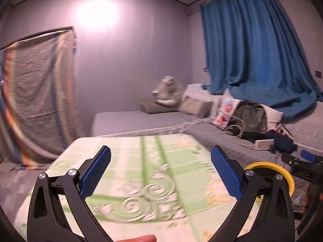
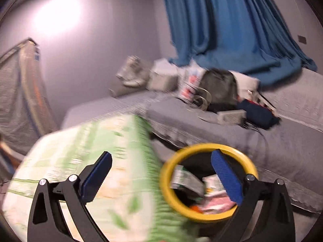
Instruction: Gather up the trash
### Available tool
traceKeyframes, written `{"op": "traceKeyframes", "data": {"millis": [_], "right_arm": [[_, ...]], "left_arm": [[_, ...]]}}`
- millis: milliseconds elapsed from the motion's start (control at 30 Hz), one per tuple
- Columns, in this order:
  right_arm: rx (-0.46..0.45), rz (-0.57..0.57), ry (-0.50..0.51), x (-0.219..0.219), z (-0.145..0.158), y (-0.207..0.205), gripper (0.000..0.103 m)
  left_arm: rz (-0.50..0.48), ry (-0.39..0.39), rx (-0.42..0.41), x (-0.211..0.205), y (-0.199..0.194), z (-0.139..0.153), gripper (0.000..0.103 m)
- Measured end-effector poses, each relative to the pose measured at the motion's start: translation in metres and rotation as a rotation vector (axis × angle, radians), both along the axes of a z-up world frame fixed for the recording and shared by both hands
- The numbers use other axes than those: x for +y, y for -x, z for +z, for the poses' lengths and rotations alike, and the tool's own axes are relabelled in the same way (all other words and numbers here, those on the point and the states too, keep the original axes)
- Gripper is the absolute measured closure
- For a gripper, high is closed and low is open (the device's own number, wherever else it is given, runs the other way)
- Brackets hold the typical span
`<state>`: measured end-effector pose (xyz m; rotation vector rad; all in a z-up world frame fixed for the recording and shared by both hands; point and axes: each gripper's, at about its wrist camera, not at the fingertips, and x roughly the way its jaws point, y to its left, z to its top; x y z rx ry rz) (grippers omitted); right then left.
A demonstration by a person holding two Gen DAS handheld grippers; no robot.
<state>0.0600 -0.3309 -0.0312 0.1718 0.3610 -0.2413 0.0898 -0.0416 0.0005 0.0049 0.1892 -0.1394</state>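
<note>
L gripper (image 1: 160, 170) & R gripper (image 2: 161, 174) both spread wide, empty; yellow-rimmed bin (image 2: 209, 181) beside table edge (image 2: 153, 149).

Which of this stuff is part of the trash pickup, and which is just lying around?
Job: yellow-rimmed bin, wrappers inside it, both open grippers, left and right.
Lying about: backpack, stuffed toy, pillows, blue curtain, green-patterned cloth.

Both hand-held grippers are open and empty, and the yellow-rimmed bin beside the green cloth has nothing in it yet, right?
Not quite. The bin already holds wrappers, as the right wrist view shows. The rest stands: the left hand-held gripper and right hand-held gripper are open and empty, beside the green cloth.
</note>
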Motion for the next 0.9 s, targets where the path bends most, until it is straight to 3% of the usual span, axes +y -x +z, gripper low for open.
{"op": "traceKeyframes", "data": {"millis": [133, 333, 567, 900], "right_arm": [[-0.075, 0.073, 0.055, 0.051, 0.015, 0.020, 0.008], [-0.114, 0.162, 0.066, 0.097, 0.023, 0.043, 0.008], [-0.078, 0.205, 0.053, 0.115, 0.019, 0.050, 0.008], [-0.099, 0.188, 0.074, 0.126, 0.013, 0.052, 0.008]], "left_arm": [[0.084, -0.002, -0.016, 0.024, 0.031, 0.001, 0.008], [0.147, 0.006, 0.009, 0.044, 0.058, -0.002, 0.008], [0.175, 0.061, -0.001, 0.056, 0.077, -0.004, 0.008], [0.196, 0.077, 0.007, 0.059, 0.080, -0.009, 0.008]]}}
